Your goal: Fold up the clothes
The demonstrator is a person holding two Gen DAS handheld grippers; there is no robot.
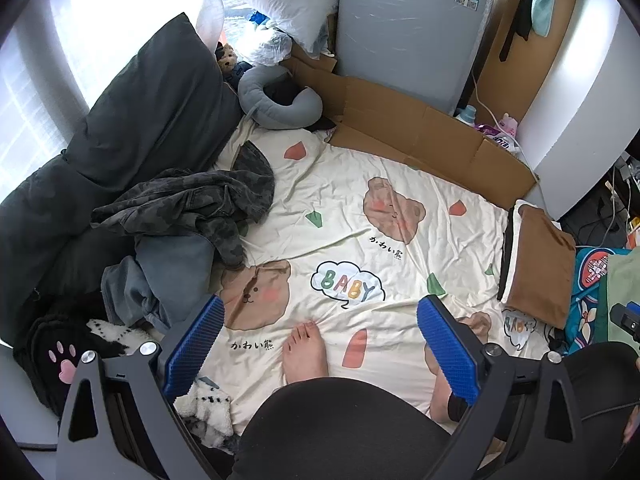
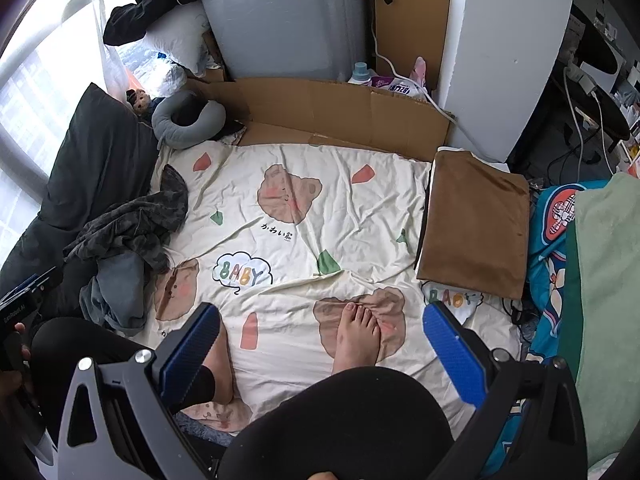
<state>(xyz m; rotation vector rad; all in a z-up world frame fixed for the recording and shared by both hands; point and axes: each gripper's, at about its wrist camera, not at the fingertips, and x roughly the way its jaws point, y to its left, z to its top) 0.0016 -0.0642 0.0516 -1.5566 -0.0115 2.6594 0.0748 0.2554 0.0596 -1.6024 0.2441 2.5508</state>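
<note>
A crumpled dark camouflage garment lies in a heap at the left of the cream bear-print sheet, on top of a grey-blue garment. A folded brown garment rests flat at the sheet's right edge. My left gripper is open and empty, held high over the sheet near a person's knee. My right gripper is open too, nothing between its blue pads. Both hang well short of the heap.
A person's bare feet and black-clad knees stand on the sheet in front. Dark cushions line the left, flattened cardboard the far edge, a grey neck pillow the far-left corner. A green blanket lies right.
</note>
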